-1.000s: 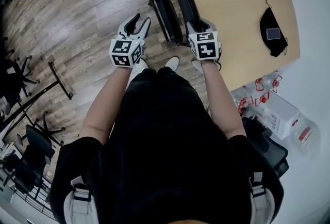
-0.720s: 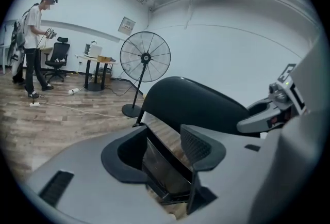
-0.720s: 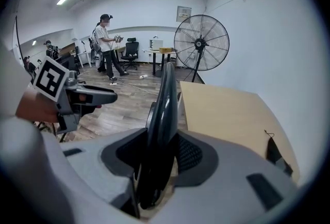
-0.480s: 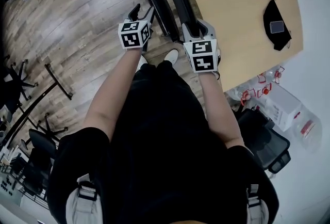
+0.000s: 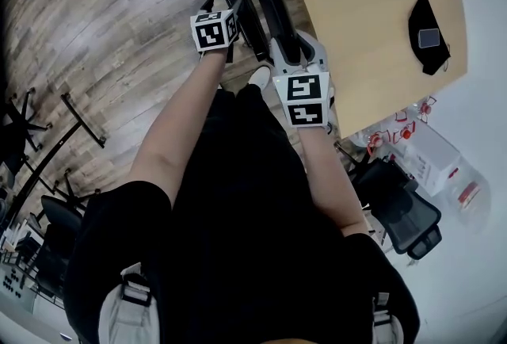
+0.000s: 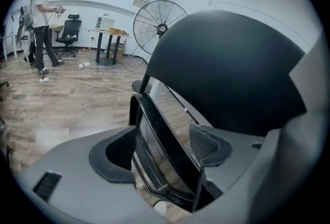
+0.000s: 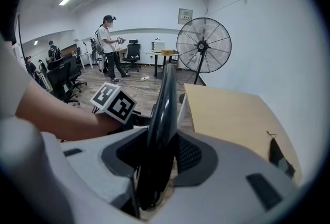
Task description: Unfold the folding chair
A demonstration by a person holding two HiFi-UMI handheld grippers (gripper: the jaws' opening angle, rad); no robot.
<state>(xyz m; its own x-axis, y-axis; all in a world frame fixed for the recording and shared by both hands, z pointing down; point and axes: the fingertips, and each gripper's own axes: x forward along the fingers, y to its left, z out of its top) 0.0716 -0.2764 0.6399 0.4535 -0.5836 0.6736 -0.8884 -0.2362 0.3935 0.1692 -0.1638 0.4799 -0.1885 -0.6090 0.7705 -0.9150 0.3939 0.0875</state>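
Closest in, both bare forearms reach forward from the black-clad torso. The right forearm is held at about 1 o'clock, and the right gripper (image 7: 161, 158) angles down and is clamped on the folding chair (image 7: 164, 109), pads pressing either side of its curved black backrest edge. The left arm stretches longer, toward 12 o'clock. The left gripper (image 6: 162, 152) tilts down with its jaws just opened wide. The chair's folded seat frame (image 6: 160, 140) stands between the pads, and neither pad presses on it. A white shoe (image 5: 260, 77) peeks out between the two arms on the wooden floor (image 5: 119, 33). The chair itself stands folded and upright at 12 o'clock, hard against the edge of the table (image 5: 364, 9), which spreads out at 1 o'clock. On that table, well apart from the grippers at 2 o'clock, lies a black pouch (image 5: 424, 17) with a small grey rectangular item (image 5: 428, 37) resting on top of it. Down at 3 o'clock a white box (image 5: 432, 156) sits by the wall, contents impossible to tell, with a black office chair (image 5: 404, 215) just beside it. Far off in the right gripper view, a standing fan (image 7: 203, 45) rises beyond the table at 12 o'clock, and a person (image 7: 109, 45) stands at 11 o'clock.
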